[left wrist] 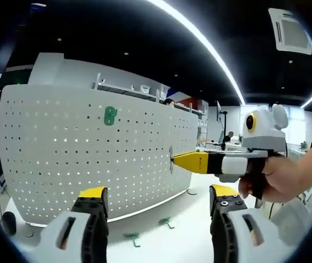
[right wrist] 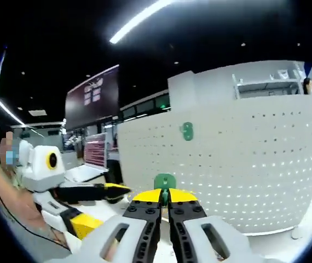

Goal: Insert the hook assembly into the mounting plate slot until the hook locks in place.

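Background fixtures. Ceiling light strip (left wrist: 200, 38) runs diagonally overhead; ceiling air vent (left wrist: 290, 31) sits near it. Dark wall screen (right wrist: 92, 97) hangs at left in the right gripper view. White shelf (left wrist: 126, 89) rises behind, above a white table (left wrist: 183, 230).

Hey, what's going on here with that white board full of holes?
A person is fitting green hooks onto a white pegboard. The right gripper is shut on a green hook and holds it up to the board's face. One hook already hangs higher up, and two spare hooks lie on the table. The left gripper is open.
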Motion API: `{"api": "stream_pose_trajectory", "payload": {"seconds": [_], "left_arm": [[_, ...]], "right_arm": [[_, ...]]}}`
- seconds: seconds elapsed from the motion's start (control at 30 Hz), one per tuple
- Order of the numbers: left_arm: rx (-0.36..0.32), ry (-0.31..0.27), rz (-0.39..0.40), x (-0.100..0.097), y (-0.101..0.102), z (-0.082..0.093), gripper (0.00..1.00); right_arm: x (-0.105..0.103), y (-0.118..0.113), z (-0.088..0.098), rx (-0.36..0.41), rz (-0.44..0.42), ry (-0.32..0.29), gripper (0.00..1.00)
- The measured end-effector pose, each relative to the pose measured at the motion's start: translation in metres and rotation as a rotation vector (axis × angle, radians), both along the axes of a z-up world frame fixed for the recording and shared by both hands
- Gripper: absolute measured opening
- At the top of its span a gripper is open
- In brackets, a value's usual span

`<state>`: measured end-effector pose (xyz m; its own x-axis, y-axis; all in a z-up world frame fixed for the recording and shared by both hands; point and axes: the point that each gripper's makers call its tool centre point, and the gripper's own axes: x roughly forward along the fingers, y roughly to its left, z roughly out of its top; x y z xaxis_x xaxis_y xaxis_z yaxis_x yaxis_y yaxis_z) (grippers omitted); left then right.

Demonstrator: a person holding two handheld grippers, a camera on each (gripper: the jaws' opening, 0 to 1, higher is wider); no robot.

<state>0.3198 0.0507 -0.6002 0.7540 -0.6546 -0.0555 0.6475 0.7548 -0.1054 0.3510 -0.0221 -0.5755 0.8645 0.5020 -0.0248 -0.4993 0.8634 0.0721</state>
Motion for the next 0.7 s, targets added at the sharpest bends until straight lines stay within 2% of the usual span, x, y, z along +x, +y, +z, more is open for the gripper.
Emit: {"api": "stream_pose_trajectory", "payload": {"seconds": [0.37, 0.7], "left_arm": [[-0.008, 0.000, 0.003, 0.000, 0.002, 0.001, 0.76], [0.000, 0.006, 0.014, 0.000, 0.007, -0.002, 0.74]], "right_arm": [[0.001, 0.001, -0.003, -0.011, 0.003, 0.011, 0.01], [0.023, -0.003, 0.019, -0.020, -0.041, -0.040, 0.01]]}}
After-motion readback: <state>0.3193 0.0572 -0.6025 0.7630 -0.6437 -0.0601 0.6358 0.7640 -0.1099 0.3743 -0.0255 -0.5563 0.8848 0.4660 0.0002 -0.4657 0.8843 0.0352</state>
